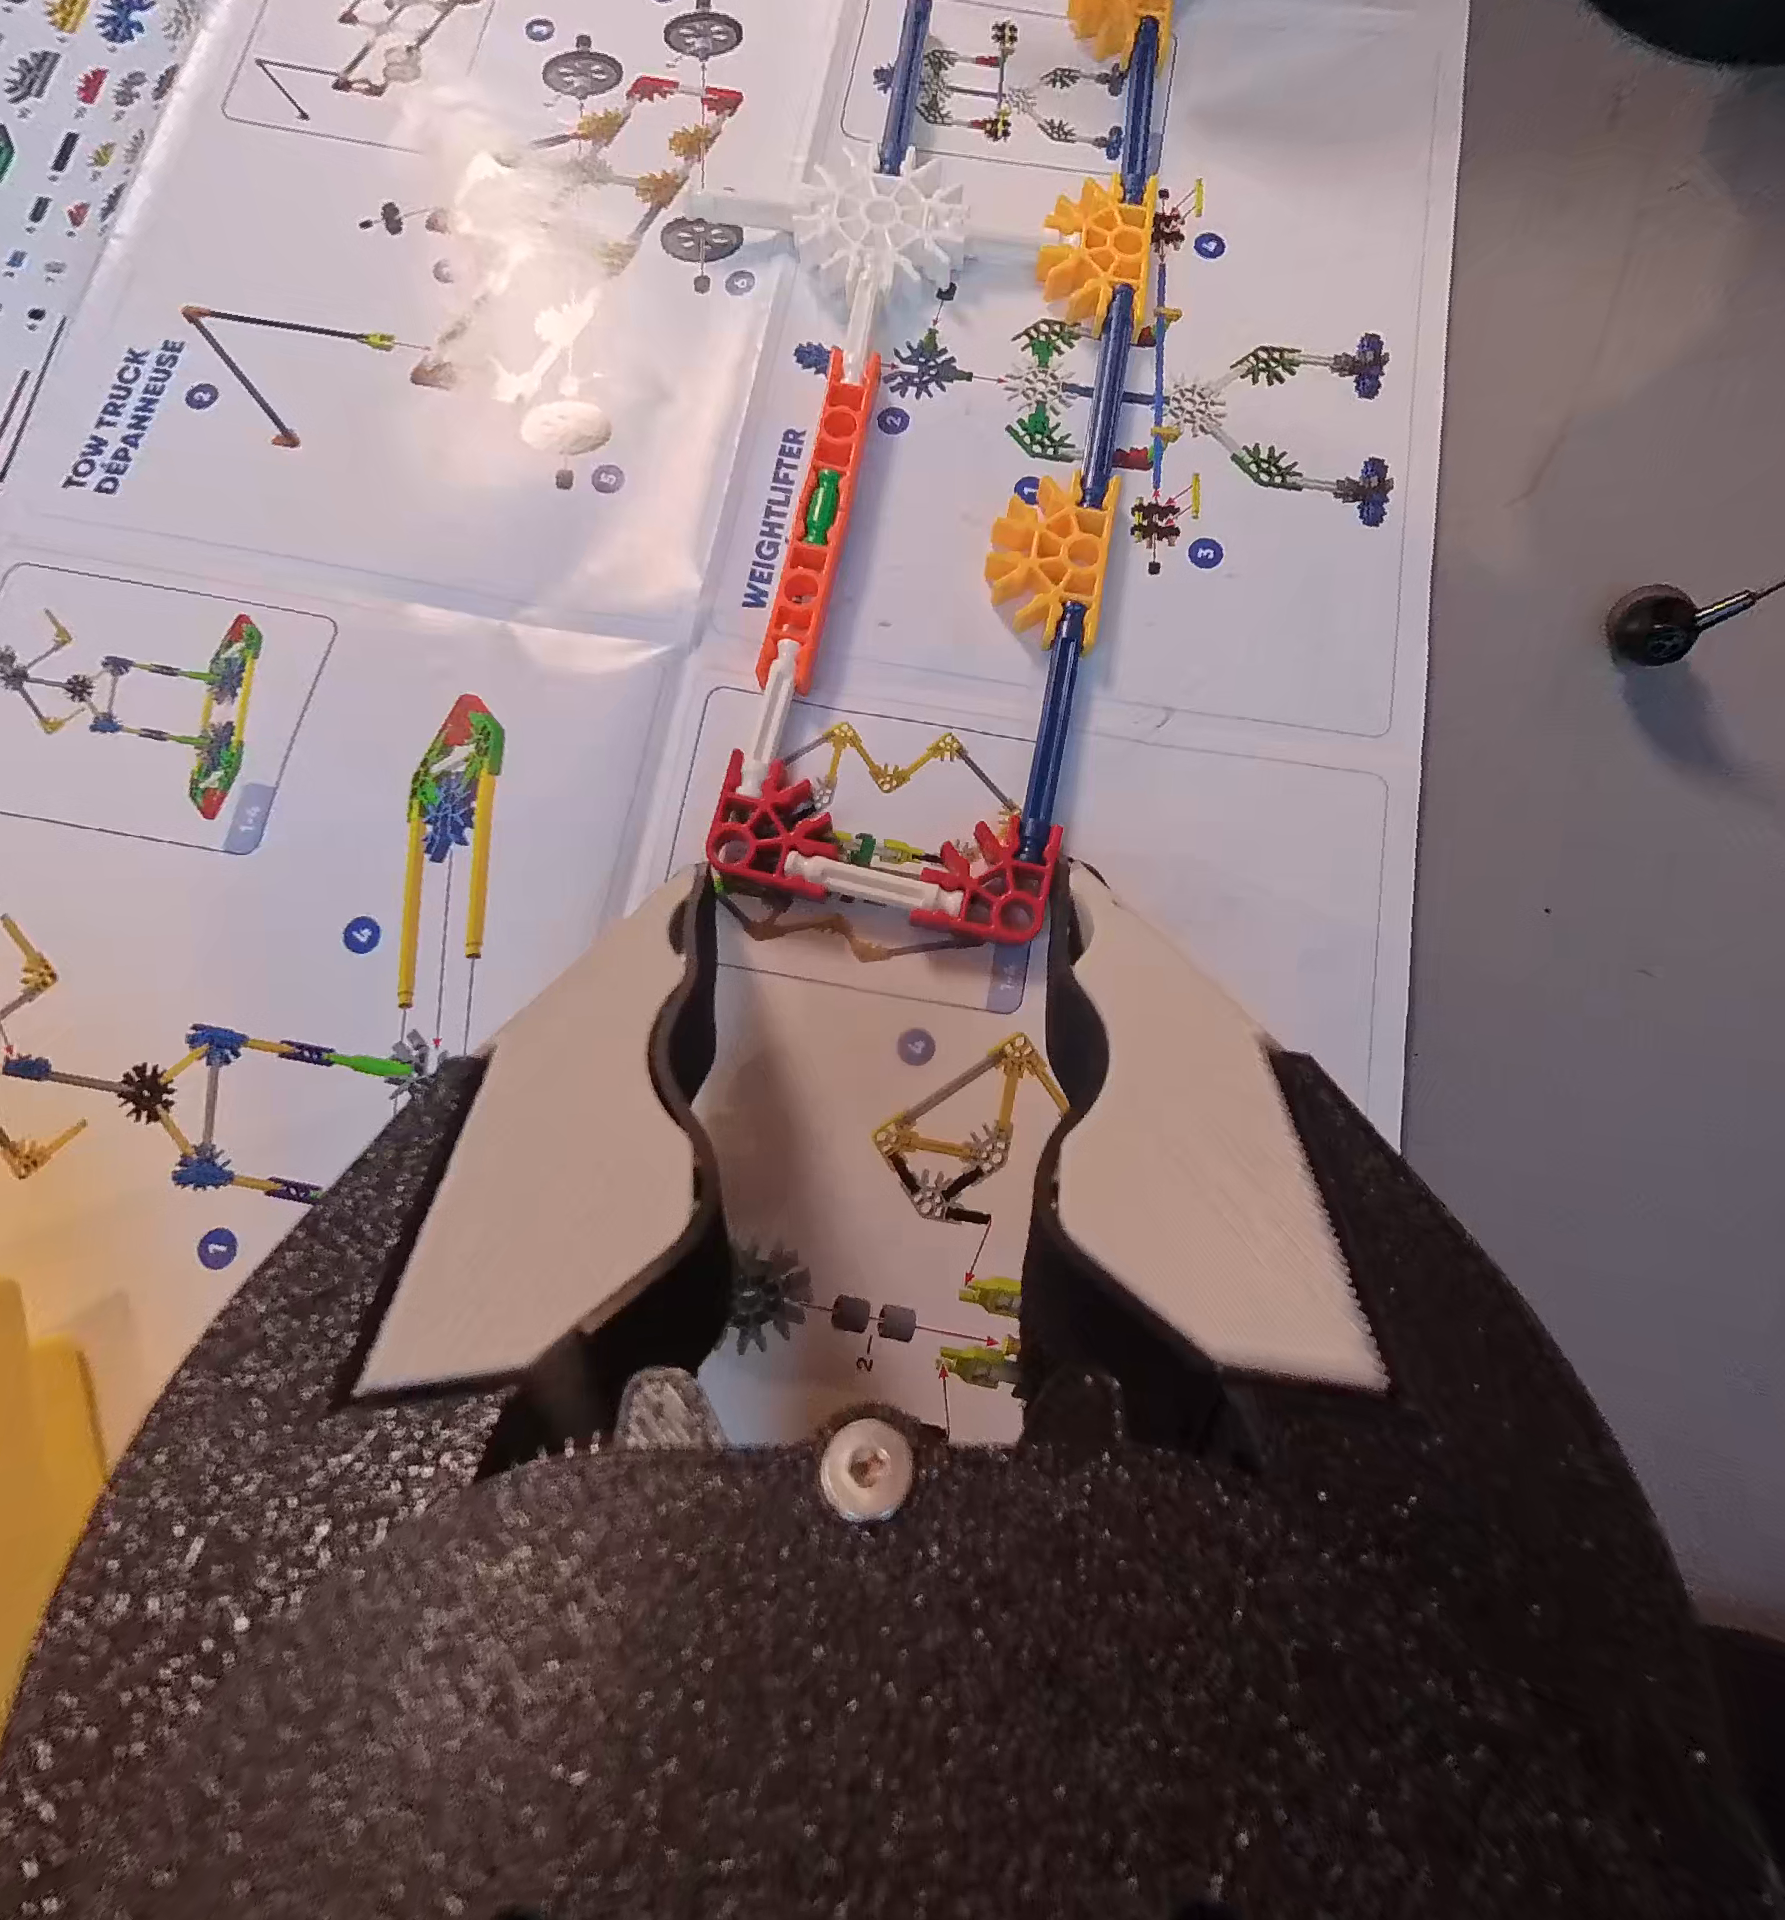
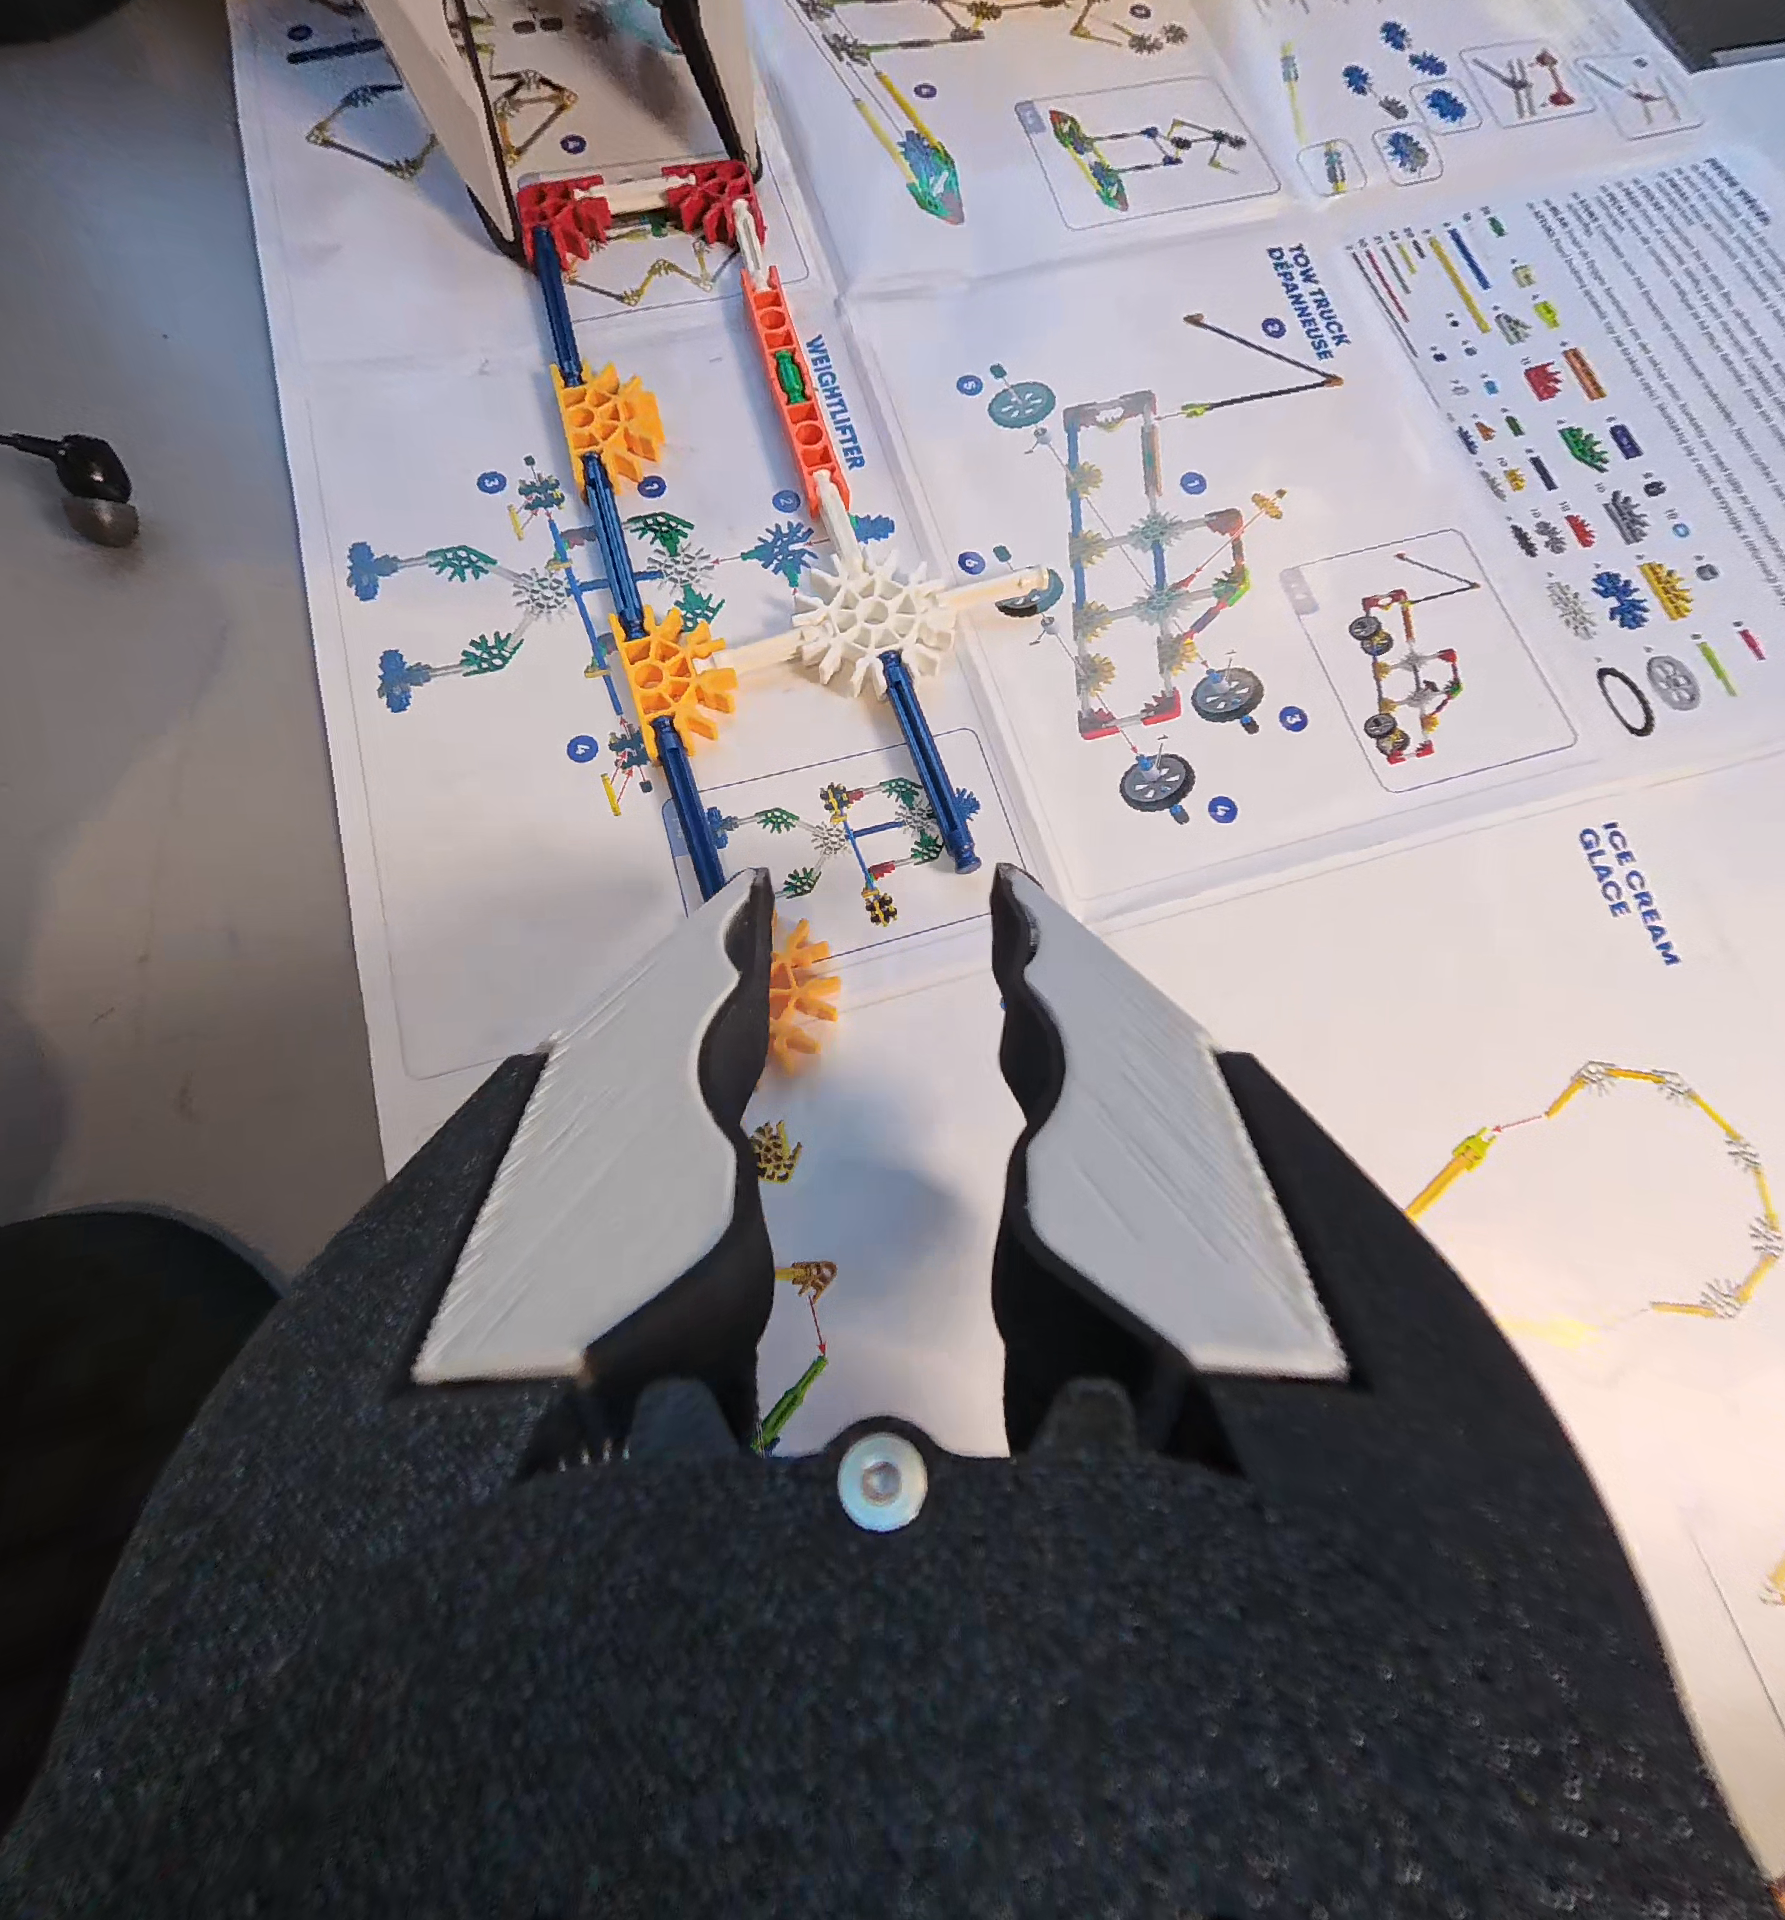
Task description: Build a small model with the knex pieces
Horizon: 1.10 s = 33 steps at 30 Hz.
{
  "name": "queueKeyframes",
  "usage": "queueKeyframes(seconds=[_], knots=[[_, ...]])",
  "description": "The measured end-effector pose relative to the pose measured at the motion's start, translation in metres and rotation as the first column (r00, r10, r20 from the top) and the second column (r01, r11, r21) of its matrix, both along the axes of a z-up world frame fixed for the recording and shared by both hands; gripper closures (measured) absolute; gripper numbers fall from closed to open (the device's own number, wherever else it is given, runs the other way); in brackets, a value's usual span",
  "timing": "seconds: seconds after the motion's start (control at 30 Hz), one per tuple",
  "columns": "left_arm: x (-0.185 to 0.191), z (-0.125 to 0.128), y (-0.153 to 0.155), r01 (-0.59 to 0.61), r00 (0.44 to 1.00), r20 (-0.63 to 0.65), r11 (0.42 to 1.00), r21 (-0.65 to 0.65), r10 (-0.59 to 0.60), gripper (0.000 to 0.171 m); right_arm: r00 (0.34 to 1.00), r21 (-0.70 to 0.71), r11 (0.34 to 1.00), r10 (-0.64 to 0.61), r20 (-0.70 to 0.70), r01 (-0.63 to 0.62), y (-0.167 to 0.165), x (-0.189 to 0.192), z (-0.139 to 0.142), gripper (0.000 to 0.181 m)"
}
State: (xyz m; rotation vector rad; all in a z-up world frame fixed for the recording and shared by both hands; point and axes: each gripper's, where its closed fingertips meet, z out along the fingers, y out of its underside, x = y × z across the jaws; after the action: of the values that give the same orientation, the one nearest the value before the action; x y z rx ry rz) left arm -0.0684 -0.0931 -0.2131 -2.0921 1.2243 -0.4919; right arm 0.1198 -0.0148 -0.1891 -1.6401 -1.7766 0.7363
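- My left hand-held gripper (image 1: 883, 894) has its jaws spread about as wide as the red end of the rod-and-connector frame (image 1: 955, 499). One fingertip (image 1: 682, 899) sits against the outer side of the left red corner connector (image 1: 763, 831), the other against the right red corner connector (image 1: 1002, 883). I cannot tell whether it is clamping or only touching.
- My right hand-held gripper (image 2: 880, 883) is open and holds nothing. Its left fingertip is just beside the long blue rod (image 2: 639, 582) and partly covers a yellow connector (image 2: 800, 992). The free tip of the short blue rod (image 2: 929, 774) lies just ahead, between the jaws.
- The frame lies flat on the instruction sheet (image 2: 1127, 966) on the grey counter (image 2: 119, 831). Its long axis runs straight away from each gripper, red end toward my left, open blue-rod ends toward my right.
- Outward from the red end, one side has the orange strip (image 1: 826, 520) with a green piece (image 1: 821, 506) in it, then the white snowflake connector (image 1: 880, 223). The other side is the blue rod carrying yellow connectors.
- Only the right view shows the short rod's free end, the third yellow connector and my left gripper (image 2: 613, 192) at the far end.
- Only the left view shows a yellow object (image 1: 5, 1475) at its lower left edge.
- Both views show a small dark earbud on a wire (image 1: 1652, 623) on the bare counter.
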Motion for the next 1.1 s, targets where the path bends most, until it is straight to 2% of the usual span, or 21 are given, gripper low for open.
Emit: queueKeyframes(seconds=[0.3,0.37,0.47,0.7,1.1], knots=[[-0.0014,0.0004,-0.0007,0.003,1.0,-0.01,1.0,0.0,-0.003,0.113,1.0,0.017,1.0,-0.019,0.003,0.019,0.0058,-0.0006,-0.0032,0.14],[-0.0021,0.0018,-0.0003,0.005,1.0,-0.008,1.0,0.013,-0.005,0.133,1.0,0.021,1.0,-0.023,0.006,0.023,0.007,-0.0001,-0.0041,0.14],[-0.004,0.0013,0.0,0.0,1.0,-0.021,1.0,0.013,0.0,0.124,1.0,0.021,1.0,-0.024,0.007,0.024,0.0073,0.0,-0.0045,0.14],[-0.0052,0.0027,0.0011,-0.005,1.0,-0.009,1.0,0.018,0.005,0.124,0.999,0.027,0.999,-0.03,0.01,0.03,0.0091,0.0005,-0.0052,0.141],[-0.0043,0.0022,-0.002,0.013,1.0,-0.014,1.0,0.017,-0.013,0.138,1.0,0.036,0.999,-0.025,0.01,0.025,0.0081,-0.0022,-0.0073,0.156]])
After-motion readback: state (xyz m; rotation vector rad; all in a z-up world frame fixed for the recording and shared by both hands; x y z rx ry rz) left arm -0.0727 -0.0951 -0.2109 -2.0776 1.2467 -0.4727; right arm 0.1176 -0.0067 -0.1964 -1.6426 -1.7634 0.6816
